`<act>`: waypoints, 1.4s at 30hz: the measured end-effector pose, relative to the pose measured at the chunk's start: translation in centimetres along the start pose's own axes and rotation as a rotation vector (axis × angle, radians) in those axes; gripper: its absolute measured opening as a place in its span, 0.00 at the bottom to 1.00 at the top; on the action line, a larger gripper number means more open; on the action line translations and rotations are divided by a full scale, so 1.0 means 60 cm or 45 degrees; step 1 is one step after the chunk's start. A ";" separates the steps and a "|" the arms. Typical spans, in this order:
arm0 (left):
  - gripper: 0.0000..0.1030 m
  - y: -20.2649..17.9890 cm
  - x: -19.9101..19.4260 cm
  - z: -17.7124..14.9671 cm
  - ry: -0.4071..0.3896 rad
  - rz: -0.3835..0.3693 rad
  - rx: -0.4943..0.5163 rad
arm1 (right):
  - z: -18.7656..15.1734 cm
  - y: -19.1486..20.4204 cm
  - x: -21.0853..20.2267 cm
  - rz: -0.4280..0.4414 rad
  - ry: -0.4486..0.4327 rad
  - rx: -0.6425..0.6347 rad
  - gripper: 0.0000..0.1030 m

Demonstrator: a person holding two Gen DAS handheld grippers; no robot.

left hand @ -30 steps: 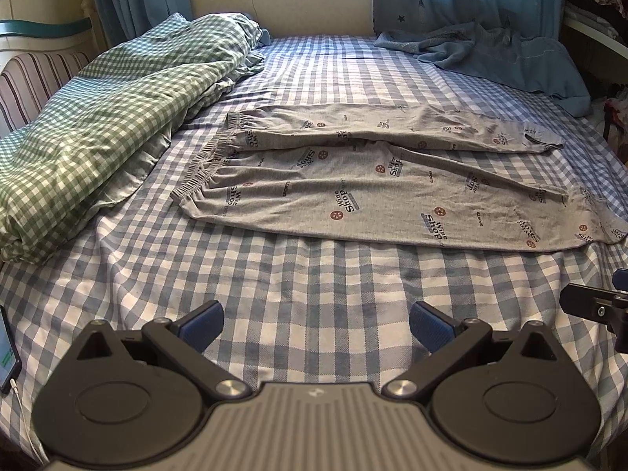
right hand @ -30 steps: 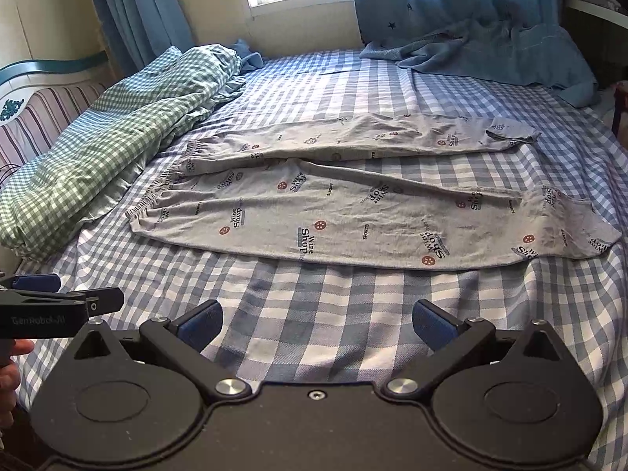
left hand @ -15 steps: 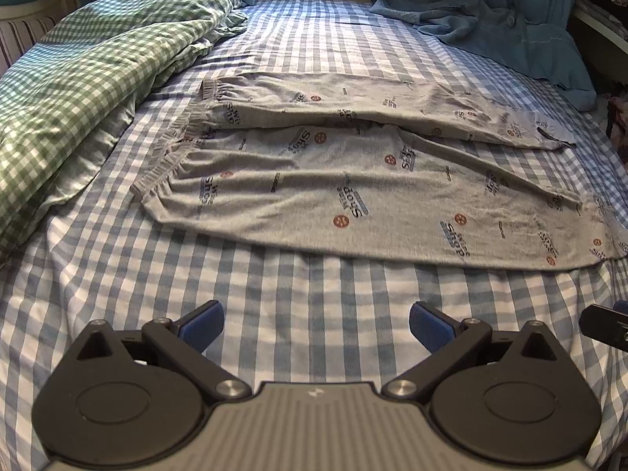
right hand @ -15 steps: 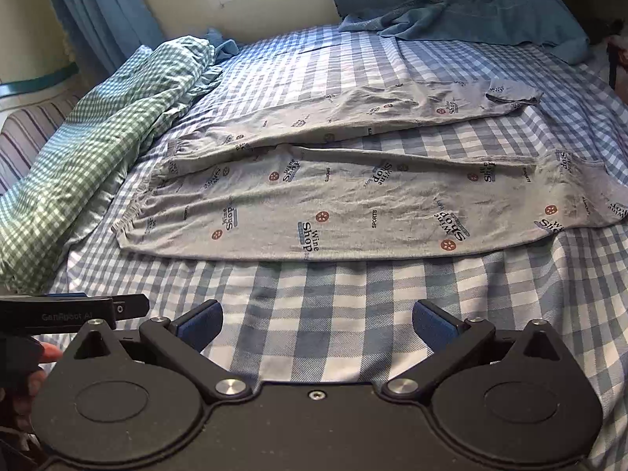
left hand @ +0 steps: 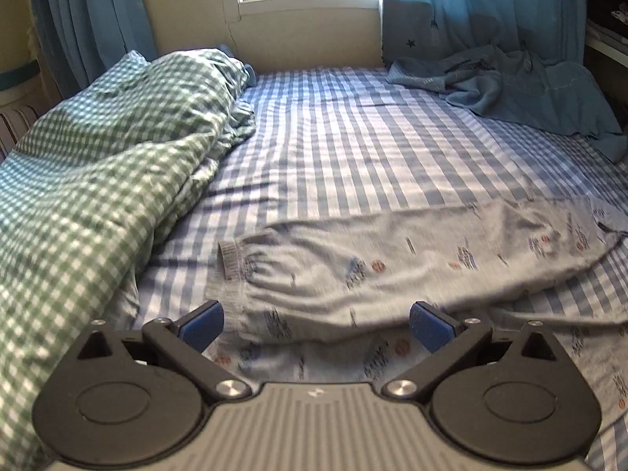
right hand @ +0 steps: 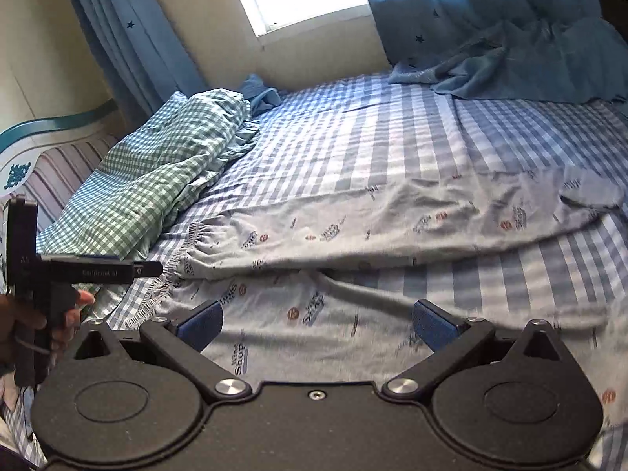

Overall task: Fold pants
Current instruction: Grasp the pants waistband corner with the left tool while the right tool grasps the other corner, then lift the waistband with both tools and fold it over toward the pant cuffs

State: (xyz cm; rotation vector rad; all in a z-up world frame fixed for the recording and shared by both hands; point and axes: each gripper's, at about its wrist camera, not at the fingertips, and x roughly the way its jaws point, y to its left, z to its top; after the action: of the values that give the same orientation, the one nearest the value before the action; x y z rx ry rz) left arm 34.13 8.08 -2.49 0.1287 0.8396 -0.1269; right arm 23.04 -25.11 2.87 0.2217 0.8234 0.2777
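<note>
Grey printed pants [left hand: 392, 271] [right hand: 373, 227] lie spread flat on the blue checked bed, waistband at the left, both legs running right. My left gripper [left hand: 316, 324] is open and hovers low over the near leg close to the elastic waistband [left hand: 229, 261]. My right gripper [right hand: 318, 324] is open too, low over the near leg further along; nothing sits between its blue pads [right hand: 431, 324]. In the right wrist view the left gripper's body [right hand: 82, 272] shows at the left edge, held by a hand [right hand: 66, 314].
A bunched green checked duvet [left hand: 98, 180] [right hand: 157, 172] fills the bed's left side beside the waistband. A crumpled blue cloth [left hand: 522, 86] [right hand: 518, 62] and blue curtains lie at the far right under the window. Bare checked sheet [left hand: 373, 149] stretches beyond the pants.
Both grippers have moved forward and lower, from the bed's near edge to over the pants' near leg. Both stay open. The pants have not shifted.
</note>
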 end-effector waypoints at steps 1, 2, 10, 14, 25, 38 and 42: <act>1.00 0.010 0.011 0.022 -0.020 0.017 0.008 | 0.028 -0.014 0.014 0.029 0.008 -0.046 1.00; 1.00 0.023 0.027 0.047 -0.036 0.035 0.020 | 0.053 -0.025 0.031 0.043 0.016 -0.091 1.00; 1.00 0.091 0.215 0.146 0.104 0.024 0.203 | 0.219 -0.155 0.247 0.007 0.185 -0.325 1.00; 1.00 0.100 0.320 0.142 0.229 -0.038 0.267 | 0.249 -0.203 0.363 -0.050 0.265 -0.465 0.99; 0.72 0.111 0.439 0.121 0.395 -0.213 0.480 | 0.260 -0.194 0.524 0.170 0.478 -0.688 0.75; 0.01 0.099 0.387 0.118 0.383 -0.245 0.504 | 0.244 -0.138 0.521 0.103 0.564 -0.849 0.00; 0.00 0.089 0.356 0.150 0.245 -0.140 0.520 | 0.276 -0.120 0.506 0.020 0.472 -0.874 0.00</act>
State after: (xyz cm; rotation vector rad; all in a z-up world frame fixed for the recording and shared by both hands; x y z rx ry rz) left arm 55.69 10.57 -12.18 0.4844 1.0051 -0.3941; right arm 56.17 -23.39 -9.28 -0.4807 1.0423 0.6092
